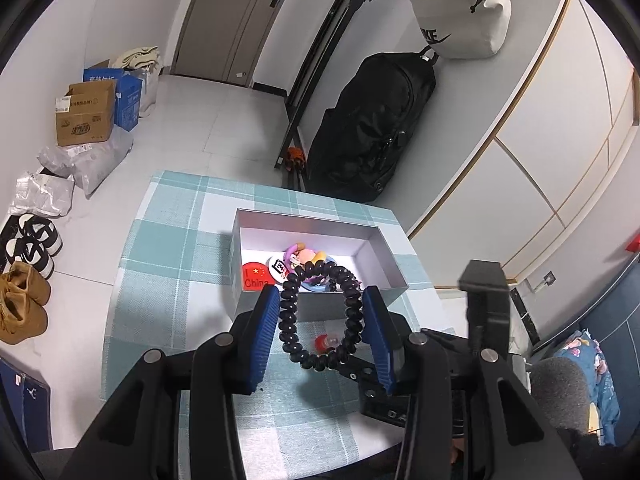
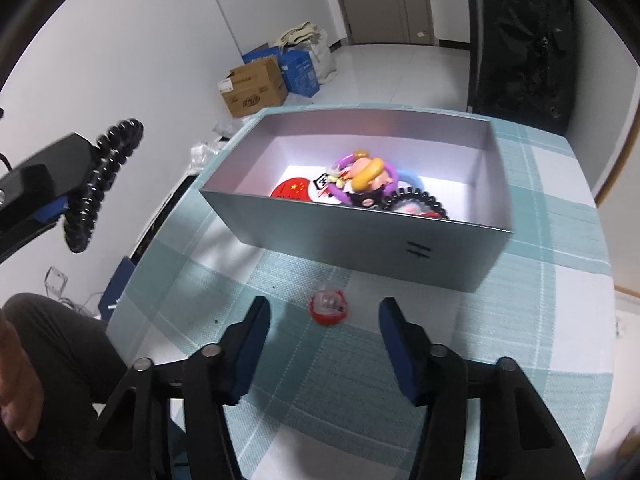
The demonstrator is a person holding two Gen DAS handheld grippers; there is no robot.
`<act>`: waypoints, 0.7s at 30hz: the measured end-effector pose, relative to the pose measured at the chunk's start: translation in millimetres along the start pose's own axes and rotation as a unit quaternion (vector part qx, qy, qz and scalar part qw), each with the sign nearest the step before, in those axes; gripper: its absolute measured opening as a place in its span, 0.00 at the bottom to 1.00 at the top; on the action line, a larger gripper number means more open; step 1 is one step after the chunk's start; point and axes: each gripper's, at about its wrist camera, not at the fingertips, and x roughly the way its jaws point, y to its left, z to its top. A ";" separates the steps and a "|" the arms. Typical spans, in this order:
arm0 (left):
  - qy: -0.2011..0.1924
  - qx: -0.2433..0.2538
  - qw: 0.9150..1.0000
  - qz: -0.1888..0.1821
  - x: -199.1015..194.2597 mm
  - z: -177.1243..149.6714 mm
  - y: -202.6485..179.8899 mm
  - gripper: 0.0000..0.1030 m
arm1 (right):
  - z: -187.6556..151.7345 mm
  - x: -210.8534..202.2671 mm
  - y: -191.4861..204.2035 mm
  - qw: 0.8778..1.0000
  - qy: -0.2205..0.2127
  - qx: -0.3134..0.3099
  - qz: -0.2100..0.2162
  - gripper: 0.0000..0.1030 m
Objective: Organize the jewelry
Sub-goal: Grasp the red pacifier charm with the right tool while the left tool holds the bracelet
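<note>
My left gripper [image 1: 320, 304] clamps the black bead bracelet [image 1: 318, 312], lifted just short of the grey box [image 1: 380, 248]. My right gripper [image 2: 324, 312] is part open around nothing; the small red charm [image 2: 328, 306] lies on the tablecloth [image 2: 540, 280] near the box front, between its fingers.

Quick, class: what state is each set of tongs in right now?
Left tongs: closed on the black bead bracelet.
Right tongs: open, holding nothing; the small red item lies between them.
</note>
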 end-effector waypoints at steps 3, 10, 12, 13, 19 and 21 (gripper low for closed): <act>0.000 0.002 1.000 0.002 -1.7 -1.2 1.4 0.36 | 0.7 5.2 0.9 1.000 0.001 -0.001 0.004 0.44; 0.002 0.010 1.000 0.011 -2.1 -2.0 2.8 0.36 | 1.9 11.5 -3.9 1.000 0.013 0.007 -0.006 0.16; 0.002 0.009 1.000 0.012 -2.2 -1.7 3.5 0.36 | 2.2 11.0 -6.6 1.000 0.013 0.014 -0.007 0.16; 0.002 0.008 1.000 0.012 -2.3 -1.5 4.0 0.36 | 2.1 10.6 -7.4 1.000 0.014 0.014 -0.008 0.15; 0.002 0.010 1.000 0.013 -2.0 -1.4 2.7 0.36 | 0.9 6.3 -8.7 1.000 0.011 0.014 -0.010 0.15; 0.002 0.012 1.000 0.014 -1.9 -1.7 1.8 0.36 | 1.5 4.0 -7.5 1.000 0.007 0.016 -0.006 0.15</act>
